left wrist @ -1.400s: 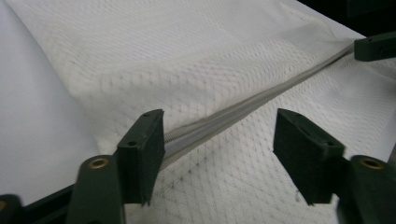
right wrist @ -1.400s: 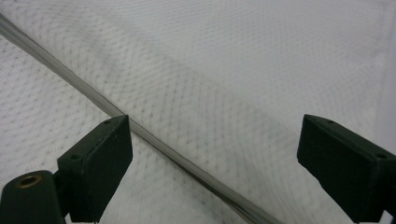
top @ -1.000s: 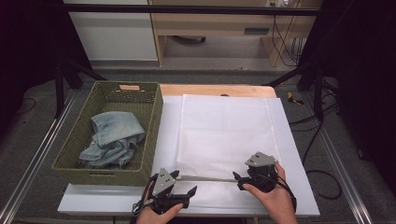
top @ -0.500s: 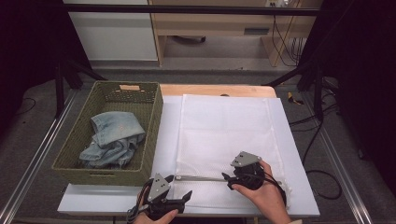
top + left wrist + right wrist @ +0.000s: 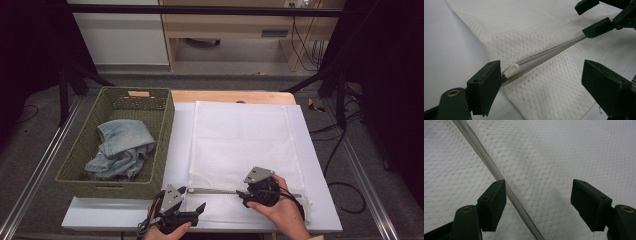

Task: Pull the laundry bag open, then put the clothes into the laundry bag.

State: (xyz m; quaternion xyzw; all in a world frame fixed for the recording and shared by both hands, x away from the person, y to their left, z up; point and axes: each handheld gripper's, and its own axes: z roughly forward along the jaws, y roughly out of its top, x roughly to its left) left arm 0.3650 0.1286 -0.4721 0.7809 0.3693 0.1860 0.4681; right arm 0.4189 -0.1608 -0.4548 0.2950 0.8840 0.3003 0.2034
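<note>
Left gripper view: open tongs (image 5: 541, 82) straddle zipper pull (image 5: 511, 69).

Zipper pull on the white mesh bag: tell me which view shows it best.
The left gripper view. There the white zipper pull sits close up at the zipper's end, just beside one jaw. The high view gives the zipper as a thin grey line, the pull too small to tell. The right gripper view has a stretch of zipper, no pull.

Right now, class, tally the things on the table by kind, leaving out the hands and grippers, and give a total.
Basket: 1
Jeans, crumpled inside the basket: 1
Mesh bag, white, lying flat with its zip near the front edge: 1
White board under the bag: 1
Total: 4
</note>
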